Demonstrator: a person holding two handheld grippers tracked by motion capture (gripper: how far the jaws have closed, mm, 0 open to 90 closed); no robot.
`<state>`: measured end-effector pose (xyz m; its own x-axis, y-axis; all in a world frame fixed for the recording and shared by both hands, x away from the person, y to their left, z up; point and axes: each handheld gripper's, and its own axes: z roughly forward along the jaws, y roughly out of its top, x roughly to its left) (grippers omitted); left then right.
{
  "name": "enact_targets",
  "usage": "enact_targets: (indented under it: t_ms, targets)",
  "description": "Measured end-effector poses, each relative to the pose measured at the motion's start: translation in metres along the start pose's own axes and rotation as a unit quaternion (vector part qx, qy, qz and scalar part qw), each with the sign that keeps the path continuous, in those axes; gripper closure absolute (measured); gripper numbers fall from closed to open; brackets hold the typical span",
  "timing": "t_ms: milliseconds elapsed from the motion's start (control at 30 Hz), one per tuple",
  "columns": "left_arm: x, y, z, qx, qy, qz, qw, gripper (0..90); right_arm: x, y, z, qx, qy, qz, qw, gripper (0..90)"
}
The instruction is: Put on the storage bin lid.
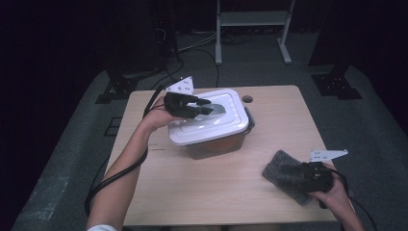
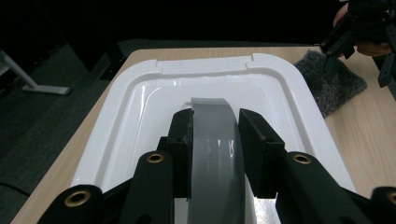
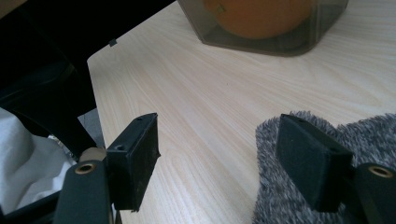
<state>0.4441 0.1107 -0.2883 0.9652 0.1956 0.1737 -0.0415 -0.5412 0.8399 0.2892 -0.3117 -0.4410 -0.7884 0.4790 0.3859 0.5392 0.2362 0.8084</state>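
On the pale wooden tabletop (image 1: 211, 187) stands a see-through box (image 1: 219, 144) with something orange inside, and a white lid (image 1: 209, 118) sits on top of it, a little askew toward the left. The left hand-held gripper (image 1: 204, 109) reaches over the lid from the left side, and its two black jaws are pinched on the grey handle (image 2: 215, 140) that arches up from the middle of the lid; in the left gripper view the pads press against both sides of that grey strap, with the white rim of the lid spreading out ahead of them. The person's left forearm comes up from the bottom edge, and a black cable loops down from the gripper along the arm. Well apart from the box, near the right front corner of the tabletop, lies a fuzzy grey cloth (image 1: 284, 173). The right hand-held gripper (image 1: 296, 174) rests low over it with its jaws spread wide: in the right gripper view one pad stands over the bare wood and the other over the edge of the cloth (image 3: 299, 186), with nothing pinched between them. Behind, the bottom of the box (image 3: 266, 28) with its orange contents shows across the wood.
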Motion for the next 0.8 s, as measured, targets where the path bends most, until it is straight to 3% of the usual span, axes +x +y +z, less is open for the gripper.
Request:
enact_targets:
  t_ms: [267, 800]
  targets:
    - [0.003, 0.002, 0.016, -0.002, -0.011, 0.000, 0.9999, 66.8, 0.000, -0.001, -0.002, -0.003, -0.001, 0.002, 1.0000, 28.9]
    - [0.009, -0.005, 0.030, 0.004, -0.001, -0.015, 0.9999, 66.8, 0.000, 0.000, 0.000, -0.001, 0.001, -0.001, 1.0000, 28.9]
